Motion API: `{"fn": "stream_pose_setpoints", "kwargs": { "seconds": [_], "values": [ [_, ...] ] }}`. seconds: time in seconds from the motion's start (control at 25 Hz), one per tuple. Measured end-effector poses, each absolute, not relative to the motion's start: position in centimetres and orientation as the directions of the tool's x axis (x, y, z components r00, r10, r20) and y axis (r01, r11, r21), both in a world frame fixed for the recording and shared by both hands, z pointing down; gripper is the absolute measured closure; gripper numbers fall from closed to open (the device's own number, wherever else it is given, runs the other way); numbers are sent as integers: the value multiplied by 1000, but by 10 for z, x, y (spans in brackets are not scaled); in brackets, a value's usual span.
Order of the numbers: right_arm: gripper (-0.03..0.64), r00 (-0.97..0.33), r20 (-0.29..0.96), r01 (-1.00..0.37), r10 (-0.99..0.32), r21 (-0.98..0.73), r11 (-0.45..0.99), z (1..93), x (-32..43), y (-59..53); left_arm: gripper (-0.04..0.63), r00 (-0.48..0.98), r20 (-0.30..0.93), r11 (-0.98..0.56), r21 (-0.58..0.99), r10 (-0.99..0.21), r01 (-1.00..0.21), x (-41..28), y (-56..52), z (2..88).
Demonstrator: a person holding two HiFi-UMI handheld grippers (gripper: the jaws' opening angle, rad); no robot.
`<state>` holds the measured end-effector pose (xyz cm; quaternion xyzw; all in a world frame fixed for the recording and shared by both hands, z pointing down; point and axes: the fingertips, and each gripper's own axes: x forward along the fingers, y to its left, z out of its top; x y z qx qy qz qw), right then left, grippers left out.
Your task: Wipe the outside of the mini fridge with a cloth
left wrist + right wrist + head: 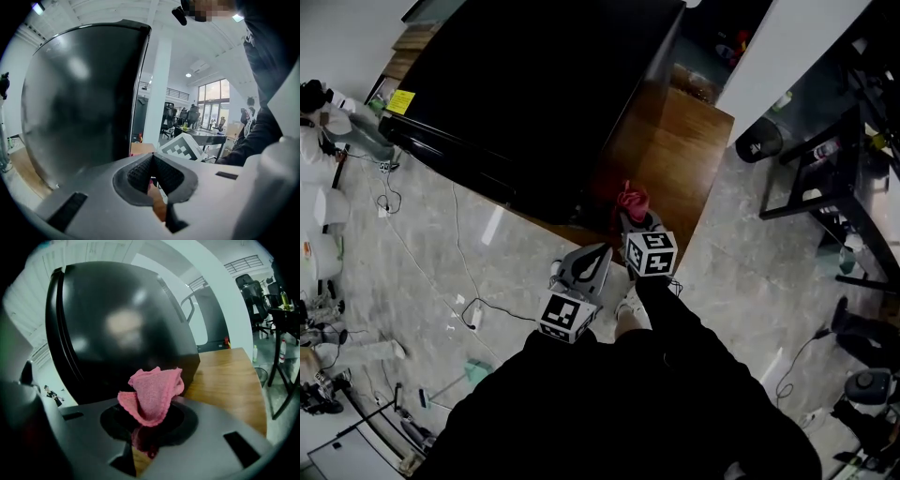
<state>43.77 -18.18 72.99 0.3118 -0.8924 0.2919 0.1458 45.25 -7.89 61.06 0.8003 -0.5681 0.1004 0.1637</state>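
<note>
Right gripper view shows the right gripper [149,427] clamped on a pink cloth [154,392], a loose wad of which stands up out of the closed jaws and folds over itself. Just ahead of it rises the mini fridge [117,324], black and glossy, standing on a wooden platform [225,376]; whether the cloth touches the fridge cannot be told, though the head view puts it close to one of the fridge's lower corners. The left gripper [153,176] has its jaws brought together with nothing between them and hangs beside the right one, facing the same dark wall. The cloth looks light, soft and limp, so it will probably flatten and drag under pressure rather than push back. The present hold, pinched low with a free pad of fabric beyond the tips, seems the right one, since the fabric and not the hard jaws should meet the surface. The fridge appears heavy and rigid and is likely to stay put under a light wipe. Its shiny skin looks slippery, and a scrape from a bare jaw tip would probably show on it. If steadying is wanted, the empty left gripper could rest flat against a side wall or the top edge.
</note>
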Motion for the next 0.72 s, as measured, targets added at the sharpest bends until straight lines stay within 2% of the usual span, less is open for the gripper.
{"fn": "stream_pose_setpoints", "kwargs": {
  "seconds": [0.16,0.24,0.44,0.72],
  "values": [
    [525,-726,556,-652,-404,-370,662,761,433,-174,589,346,381,-309,156,-857,-938,452,-75,617],
    [523,-721,550,-656,-422,-345,671,750,442,-175,589,358,368,-323,156,-858,-934,460,-76,608],
    [520,-749,396,-659,-531,-359,661,661,480,-203,589,398,254,-369,155,-882,-916,490,-95,552],
    [518,-799,127,-588,-588,-368,720,513,523,-250,589,429,50,-413,189,-902,-891,527,-141,445]
  ]
}}
